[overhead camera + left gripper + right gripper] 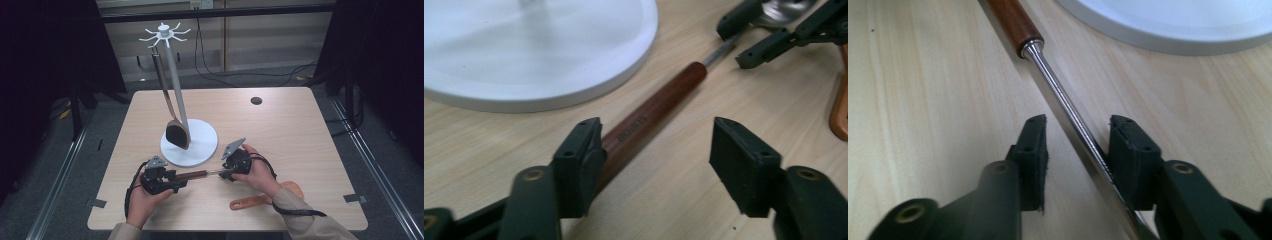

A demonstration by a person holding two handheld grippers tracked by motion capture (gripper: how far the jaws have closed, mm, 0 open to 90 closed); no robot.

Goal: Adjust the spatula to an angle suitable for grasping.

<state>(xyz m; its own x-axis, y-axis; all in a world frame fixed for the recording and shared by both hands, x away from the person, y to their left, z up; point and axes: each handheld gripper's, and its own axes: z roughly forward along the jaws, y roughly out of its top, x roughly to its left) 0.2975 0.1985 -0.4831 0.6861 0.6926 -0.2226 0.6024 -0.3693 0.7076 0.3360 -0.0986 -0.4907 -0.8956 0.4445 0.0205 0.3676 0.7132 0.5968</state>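
**A:** Status on the utensil [200, 174]?

**B:** Lying flat on the table [280, 125], just in front of the white round stand base [202, 137]. Brown wooden handle [651, 112] points to the person's left, thin metal shaft [1068, 112] runs to the right. It sits between the two grippers.

**A:** Left gripper [167, 184]?

**B:** Jaws spread wide. In the left gripper view the handle end passes just by the inner face of one jaw; the other jaw stands well clear of it. Not clamped. Can't tell if that near jaw actually touches the wood.

**A:** Right gripper [227, 174]?

**B:** Jaws part-way apart, straddling the metal shaft. In the right gripper view the shaft runs up between them, right against one jaw, with a visible gap to the other. So not closed on it.

**A:** Working end of the utensil?

**B:** Hidden under the right hand [255, 172] in the high view. The left gripper view shows a shiny metal bit past the right gripper, too blurred to name.

**A:** Anything else on the table?

**B:** Stand pole [175, 85] upright on the base, hook ring on top, one dark-headed spatula [177, 134] hanging from a hook, head low near the base. An orange-brown wooden spoon [255, 201] lies near the front edge, partly under the right forearm. Small black round mark [256, 100] far side of the table.
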